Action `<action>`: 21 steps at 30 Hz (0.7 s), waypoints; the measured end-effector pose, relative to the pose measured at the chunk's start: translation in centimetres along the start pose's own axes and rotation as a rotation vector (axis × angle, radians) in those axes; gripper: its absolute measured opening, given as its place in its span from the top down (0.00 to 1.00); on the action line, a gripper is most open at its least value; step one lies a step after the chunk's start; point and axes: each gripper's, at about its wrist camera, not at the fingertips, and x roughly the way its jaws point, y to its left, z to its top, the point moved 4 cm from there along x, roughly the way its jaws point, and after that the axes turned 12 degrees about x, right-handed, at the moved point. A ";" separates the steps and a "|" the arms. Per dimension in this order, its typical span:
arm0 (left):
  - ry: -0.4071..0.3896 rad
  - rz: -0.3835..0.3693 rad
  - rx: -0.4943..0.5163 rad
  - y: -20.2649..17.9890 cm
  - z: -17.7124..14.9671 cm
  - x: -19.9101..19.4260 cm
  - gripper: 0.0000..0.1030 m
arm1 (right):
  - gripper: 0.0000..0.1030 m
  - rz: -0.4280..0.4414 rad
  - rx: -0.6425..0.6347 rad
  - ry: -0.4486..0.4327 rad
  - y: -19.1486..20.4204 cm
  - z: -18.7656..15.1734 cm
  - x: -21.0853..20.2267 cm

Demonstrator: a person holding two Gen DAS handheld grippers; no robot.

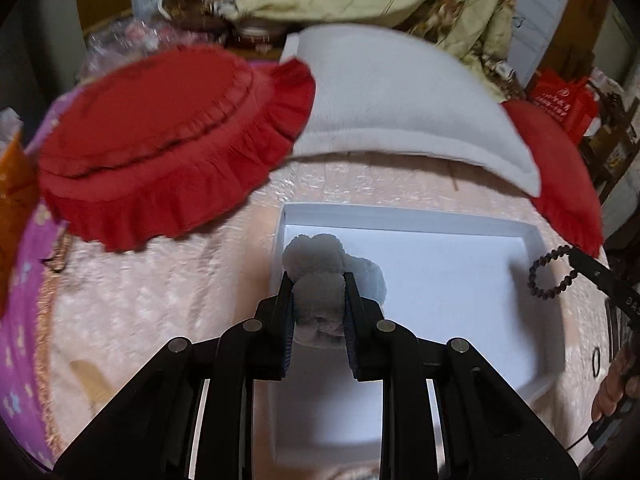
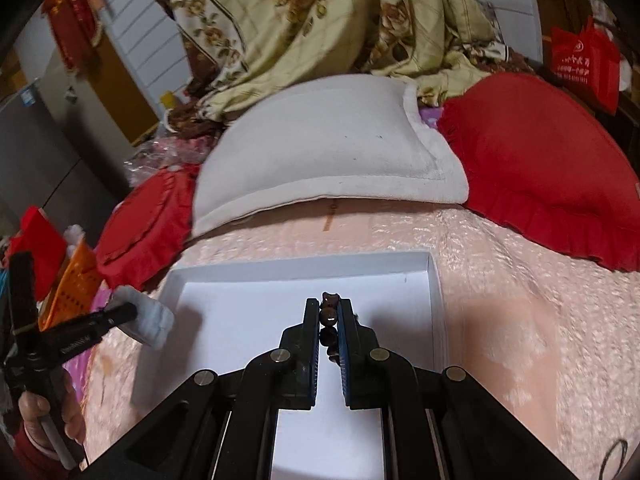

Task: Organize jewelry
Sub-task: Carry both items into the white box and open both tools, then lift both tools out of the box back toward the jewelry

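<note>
My left gripper [image 1: 318,280] is shut on a fluffy white scrunchie [image 1: 320,260] and holds it over the left part of the open white box [image 1: 400,216]. It also shows in the right wrist view [image 2: 150,318], at the box's left edge. My right gripper [image 2: 329,305] is shut on a dark beaded bracelet [image 2: 330,314] above the white box [image 2: 304,268]. In the left wrist view the bracelet [image 1: 550,276] hangs as a loop from the right gripper's tip at the box's right edge.
The box lies on a pink quilted bedspread [image 2: 520,300]. Behind it are a white pillow [image 2: 328,148], red frilled cushions [image 1: 168,140] [image 2: 552,164] and a floral quilt [image 2: 340,20]. A thin black hair tie [image 1: 596,358] lies right of the box.
</note>
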 end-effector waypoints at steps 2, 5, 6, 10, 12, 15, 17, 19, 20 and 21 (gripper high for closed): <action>0.017 0.015 0.002 0.0 0.6 1.9 0.80 | 0.92 0.000 0.018 0.004 -0.5 0.6 1.1; 0.029 0.044 0.015 0.1 1.1 3.9 0.79 | 0.92 0.002 0.058 0.024 -1.6 1.0 3.0; 0.026 0.057 0.015 0.2 1.3 4.2 0.77 | 0.92 -0.002 0.062 0.030 -1.9 1.0 3.4; 0.022 0.031 -0.014 0.8 1.3 5.1 0.67 | 0.92 -0.040 0.074 0.045 -3.7 0.5 4.7; 0.025 0.006 -0.027 0.9 1.3 5.2 0.65 | 0.92 -0.056 0.075 0.050 -4.3 0.3 4.9; 0.028 -0.016 -0.045 1.1 1.2 5.0 0.63 | 0.90 -0.086 0.076 0.056 -5.2 0.1 5.0; 0.030 -0.027 -0.051 1.0 0.9 4.7 0.60 | 0.78 -0.081 0.093 0.053 -5.5 0.2 4.7; 0.031 -0.032 -0.052 0.9 0.7 4.3 0.58 | 0.59 -0.075 0.102 0.031 -5.5 0.3 4.0; 0.030 -0.033 -0.051 0.8 0.6 4.0 0.58 | 0.59 -0.074 0.099 0.014 -5.2 0.4 3.5; 0.030 -0.034 -0.049 0.7 0.6 3.7 0.58 | 0.59 -0.076 0.094 0.006 -5.1 0.4 3.0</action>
